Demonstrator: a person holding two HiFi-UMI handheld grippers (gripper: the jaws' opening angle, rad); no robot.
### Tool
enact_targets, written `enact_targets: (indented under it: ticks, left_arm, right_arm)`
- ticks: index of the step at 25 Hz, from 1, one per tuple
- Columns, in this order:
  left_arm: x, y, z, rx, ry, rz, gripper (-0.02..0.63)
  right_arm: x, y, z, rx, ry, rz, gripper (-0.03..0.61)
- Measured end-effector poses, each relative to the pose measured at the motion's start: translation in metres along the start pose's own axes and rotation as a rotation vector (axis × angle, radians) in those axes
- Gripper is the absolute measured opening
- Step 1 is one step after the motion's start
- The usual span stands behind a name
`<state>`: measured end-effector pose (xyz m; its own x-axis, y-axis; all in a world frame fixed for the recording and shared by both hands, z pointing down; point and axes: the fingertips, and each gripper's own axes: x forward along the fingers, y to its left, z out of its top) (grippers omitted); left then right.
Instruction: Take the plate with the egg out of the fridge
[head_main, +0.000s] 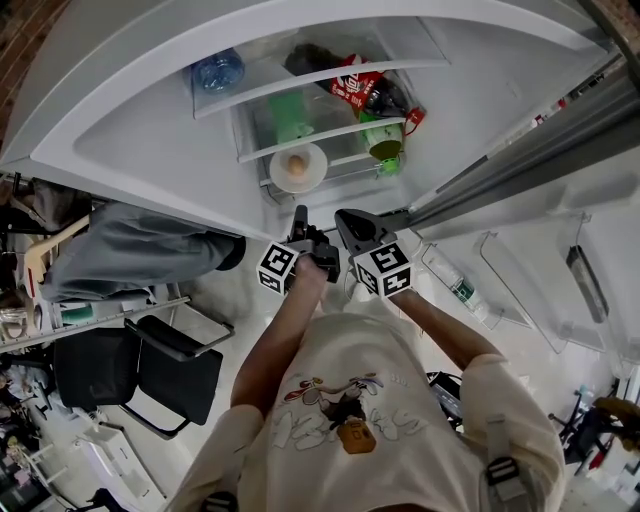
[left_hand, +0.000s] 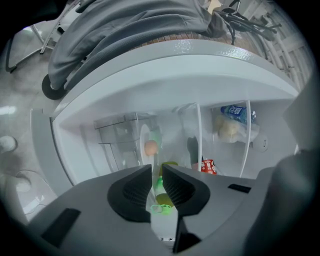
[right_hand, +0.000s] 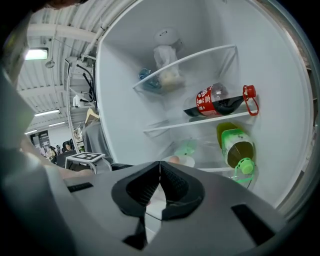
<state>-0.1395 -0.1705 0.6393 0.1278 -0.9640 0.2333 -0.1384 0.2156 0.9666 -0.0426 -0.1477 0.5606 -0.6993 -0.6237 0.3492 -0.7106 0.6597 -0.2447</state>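
The plate with the egg sits at the left front corner of a lower shelf in the open fridge; a green bottle lies at the shelf's right edge; the left gripper is empty, jaws narrowly parted; the right gripper is clenched on nothing; both hang before the shelf's front edge, clear of the plate.

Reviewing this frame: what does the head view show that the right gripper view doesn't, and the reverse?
Head view only: the person's shirt and the door-shelf bottle. Right gripper view only: a ceiling lamp and the right gripper, its jaws meeting at the tips with nothing between them. Both: the plate with the egg, the red-label bottle and the green bottle.
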Motion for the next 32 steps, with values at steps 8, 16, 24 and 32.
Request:
enact_targets:
  ticks: [8, 16, 24, 32]
  left_arm:
    - [0.013, 0.007, 0.008, -0.026, -0.043, 0.013, 0.054]
    - [0.021, 0.015, 0.012, -0.041, -0.069, 0.031, 0.054]
    - [0.027, 0.022, 0.012, -0.035, -0.073, 0.051, 0.054]
    - [0.038, 0.025, 0.015, -0.031, -0.082, 0.056, 0.054]
  right_arm:
    - [0.009, -0.004, -0.002, -0.012, 0.009, -0.007, 0.008]
    - [0.018, -0.011, -0.005, -0.028, 0.021, -0.021, 0.008]
    - [0.026, -0.023, -0.009, -0.037, 0.033, -0.047, 0.008]
    - [0.036, -0.031, -0.016, -0.038, 0.051, -0.062, 0.008]
